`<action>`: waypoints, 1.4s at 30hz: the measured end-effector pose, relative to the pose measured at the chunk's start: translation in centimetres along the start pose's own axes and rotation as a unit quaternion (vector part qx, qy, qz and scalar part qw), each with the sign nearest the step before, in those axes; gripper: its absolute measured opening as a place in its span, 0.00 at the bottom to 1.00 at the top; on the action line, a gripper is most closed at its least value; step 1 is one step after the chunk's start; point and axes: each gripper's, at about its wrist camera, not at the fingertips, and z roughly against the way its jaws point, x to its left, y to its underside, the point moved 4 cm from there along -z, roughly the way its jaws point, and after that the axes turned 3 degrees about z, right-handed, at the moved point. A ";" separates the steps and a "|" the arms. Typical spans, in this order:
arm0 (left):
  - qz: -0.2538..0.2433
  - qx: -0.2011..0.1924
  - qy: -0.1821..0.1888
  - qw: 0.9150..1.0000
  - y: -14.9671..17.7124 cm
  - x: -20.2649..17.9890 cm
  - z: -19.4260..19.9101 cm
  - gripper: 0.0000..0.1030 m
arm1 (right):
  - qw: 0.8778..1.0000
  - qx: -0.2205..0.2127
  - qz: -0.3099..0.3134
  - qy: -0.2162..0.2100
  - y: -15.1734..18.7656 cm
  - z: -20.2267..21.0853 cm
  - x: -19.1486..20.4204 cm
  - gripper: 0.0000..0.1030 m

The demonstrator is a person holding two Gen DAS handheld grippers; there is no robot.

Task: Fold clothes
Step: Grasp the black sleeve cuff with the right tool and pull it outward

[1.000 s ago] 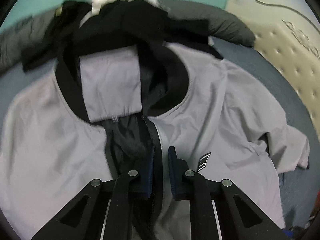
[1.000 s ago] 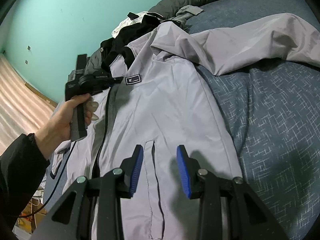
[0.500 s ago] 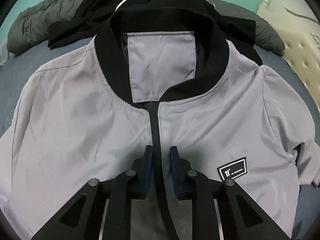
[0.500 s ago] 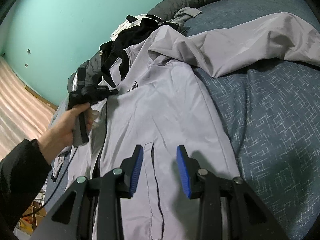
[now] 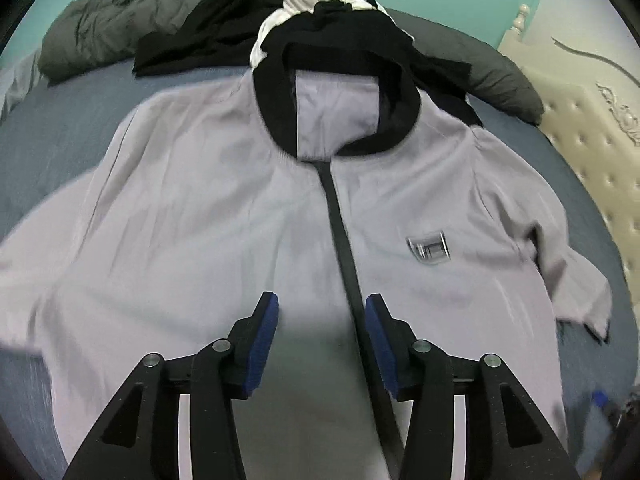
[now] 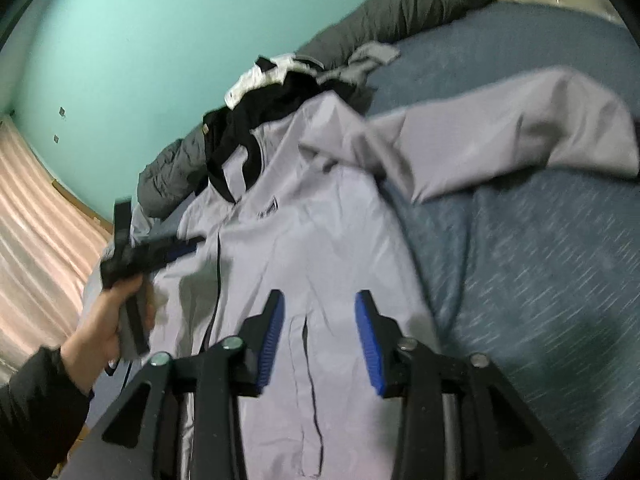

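A light grey jacket (image 5: 192,216) with a black collar (image 5: 276,92) and black zipper strip (image 5: 340,232) lies front-up and flat on the blue bed. My left gripper (image 5: 320,316) is open and empty above its lower chest, beside the zipper. In the right wrist view the jacket (image 6: 320,240) runs away from me, one sleeve (image 6: 500,140) spread out to the right. My right gripper (image 6: 319,312) is open and empty over the jacket's pocket slit (image 6: 306,332). The hand-held left gripper (image 6: 140,256) shows at the left.
A pile of black and white clothes (image 5: 320,4) lies behind the collar. A dark grey duvet (image 5: 100,28) runs along the teal wall. A cream tufted headboard (image 5: 592,128) is at the right. Blue bed sheet (image 6: 540,280) is at the right.
My left gripper has opened and let go of the zipper edge, then drawn back. The jacket front now lies closed and flat. The right gripper has barely moved.
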 end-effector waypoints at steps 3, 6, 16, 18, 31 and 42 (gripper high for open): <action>-0.003 0.011 0.006 1.000 2.3 0.1 2.4 0.48 | 1.000 -0.018 -0.016 0.009 -1.5 1.8 -1.5 0.50; -0.009 0.000 0.005 1.000 4.6 0.8 3.6 0.49 | 0.999 -0.019 -0.018 0.047 -3.5 3.4 -4.5 0.52; -0.022 -0.016 -0.005 1.000 8.2 2.7 6.3 0.49 | 0.969 0.076 0.065 0.225 -7.7 5.9 -14.1 0.54; -0.021 -0.020 -0.005 1.000 8.7 3.0 6.9 0.49 | 0.964 0.090 0.076 0.240 -7.7 5.7 -15.3 0.55; 0.011 -0.038 0.008 0.999 10.9 5.4 8.5 0.55 | 0.897 0.190 0.226 0.329 -5.9 1.3 -18.3 0.56; 0.056 -0.036 0.002 0.998 13.4 8.1 7.3 0.55 | 0.882 0.160 0.280 0.343 -7.6 1.1 -17.2 0.11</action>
